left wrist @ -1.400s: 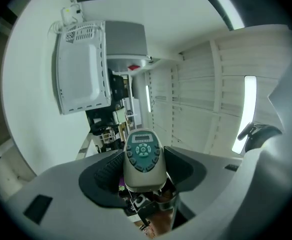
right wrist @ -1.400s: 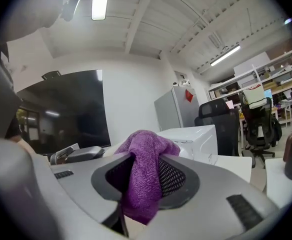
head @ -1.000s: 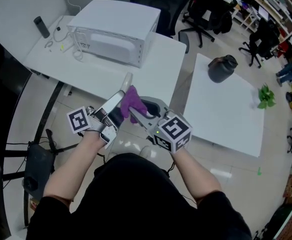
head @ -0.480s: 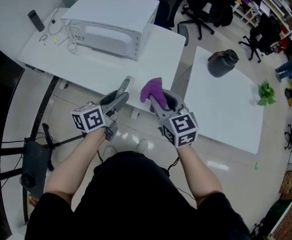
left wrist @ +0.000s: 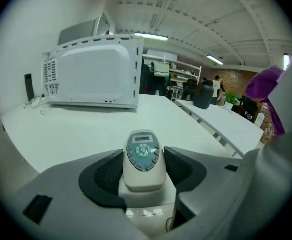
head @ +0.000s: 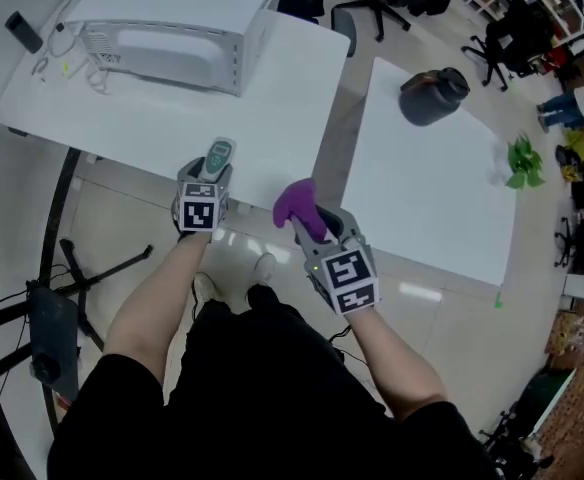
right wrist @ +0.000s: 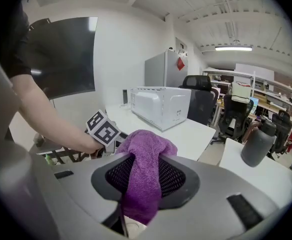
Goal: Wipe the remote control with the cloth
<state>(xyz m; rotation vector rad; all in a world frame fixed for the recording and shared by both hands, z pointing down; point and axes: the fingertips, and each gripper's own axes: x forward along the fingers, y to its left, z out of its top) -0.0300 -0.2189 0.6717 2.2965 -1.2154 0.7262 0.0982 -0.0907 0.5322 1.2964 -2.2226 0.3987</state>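
Here your left gripper (head: 210, 175) clamps the remote control (left wrist: 143, 154) by its base at the desk's (head: 272, 98) near edge, your right gripper (head: 317, 230) pinches the cloth (right wrist: 145, 159); hard wiping could lever the remote loose.

Soft, nubbly purple cloth (right wrist: 145, 176); smooth, faintly glossy cream plastic remote control (left wrist: 144, 165); matt white table (head: 272, 118); smooth white appliance (head: 172, 13) casing.
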